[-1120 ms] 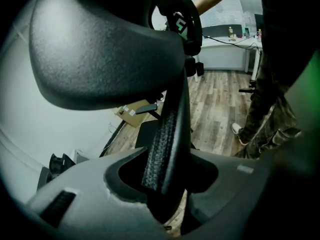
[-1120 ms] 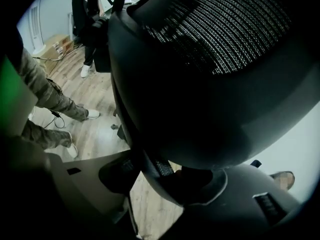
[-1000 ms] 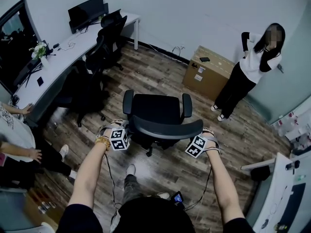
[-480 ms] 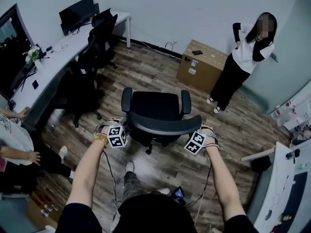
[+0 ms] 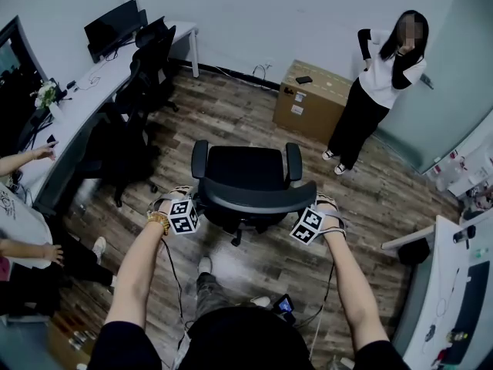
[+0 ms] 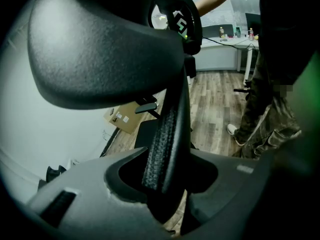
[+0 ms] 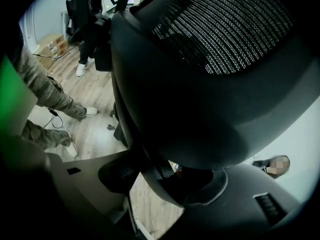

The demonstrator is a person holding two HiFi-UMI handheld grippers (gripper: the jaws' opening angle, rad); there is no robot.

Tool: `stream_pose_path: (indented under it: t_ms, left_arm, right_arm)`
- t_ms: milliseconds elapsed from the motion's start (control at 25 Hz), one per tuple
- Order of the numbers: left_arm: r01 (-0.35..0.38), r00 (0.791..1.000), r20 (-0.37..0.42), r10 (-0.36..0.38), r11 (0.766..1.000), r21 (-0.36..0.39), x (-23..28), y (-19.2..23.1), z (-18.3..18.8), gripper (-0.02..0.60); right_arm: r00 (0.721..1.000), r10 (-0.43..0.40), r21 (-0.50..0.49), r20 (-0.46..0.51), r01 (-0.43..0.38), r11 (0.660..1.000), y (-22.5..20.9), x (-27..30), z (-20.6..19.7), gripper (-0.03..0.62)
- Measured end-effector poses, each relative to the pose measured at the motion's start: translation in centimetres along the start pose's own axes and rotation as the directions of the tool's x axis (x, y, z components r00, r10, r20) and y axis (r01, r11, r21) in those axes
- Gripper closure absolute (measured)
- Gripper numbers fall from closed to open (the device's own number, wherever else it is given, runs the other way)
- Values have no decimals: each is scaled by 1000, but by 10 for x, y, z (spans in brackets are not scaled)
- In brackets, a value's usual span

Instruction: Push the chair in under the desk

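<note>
- The chair (image 5: 250,177) stands near the middle of the wooden floor (image 5: 254,118). It is well apart from the long desk (image 5: 81,110) that runs along the floor's left edge, so I judge that the pushing in is not yet done.
- The left gripper (image 5: 202,200) is clamped on the left end of the backrest (image 5: 258,199). In the left gripper view its rim sits tight between the two jaws.
- The right gripper (image 5: 308,204) is clamped in the same way on the right end. In its own view the frame fills the gap between the jaws.
- What is left, I think: to roll the chair across to a desk, then slide the seat under the top.
- Two other dark chairs (image 5: 127,141) stand in front of the long desk, and the space under it is too dark to judge.
- A second desk (image 5: 435,284) is cut off at the lower right corner, so I cannot tell which desk is meant.
- The seat hides most of the chair's base and wheels.
</note>
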State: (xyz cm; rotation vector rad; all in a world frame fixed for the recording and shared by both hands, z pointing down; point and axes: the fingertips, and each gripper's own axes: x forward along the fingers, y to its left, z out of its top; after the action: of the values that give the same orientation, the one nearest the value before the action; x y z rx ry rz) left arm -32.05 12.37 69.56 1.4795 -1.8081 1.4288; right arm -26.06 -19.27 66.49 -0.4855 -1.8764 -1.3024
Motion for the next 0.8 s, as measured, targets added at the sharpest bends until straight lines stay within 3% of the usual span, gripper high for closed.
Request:
stream_pose_path:
  t_ms: [800]
  left_arm:
    - [17,1000,15,-18,999,41,9,-11,29,416]
  right_arm:
    - [999,-32,42,-25,33,999,11,-18,-36,335]
